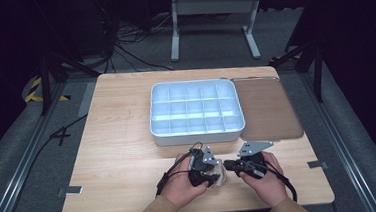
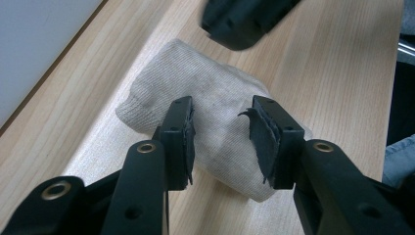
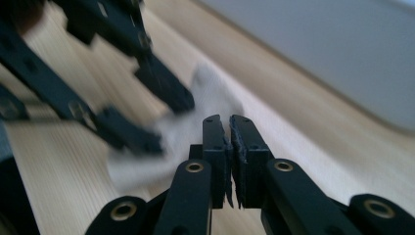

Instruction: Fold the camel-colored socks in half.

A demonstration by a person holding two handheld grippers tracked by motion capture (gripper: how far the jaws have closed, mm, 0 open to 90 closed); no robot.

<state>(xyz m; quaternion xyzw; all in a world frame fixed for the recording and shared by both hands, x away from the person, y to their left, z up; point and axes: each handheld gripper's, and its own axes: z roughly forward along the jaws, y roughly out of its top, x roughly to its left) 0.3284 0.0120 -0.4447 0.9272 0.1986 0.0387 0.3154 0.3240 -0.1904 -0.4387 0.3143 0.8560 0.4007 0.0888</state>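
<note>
Left gripper [image 2: 222, 142] open, straddling folded beige cloth [image 2: 205, 98] on table [image 2: 318, 73].

Overhead plus two close tool views

The cloth [image 1: 220, 176] lies on the table [image 1: 119, 156], before the tray [image 1: 196, 135].
</note>
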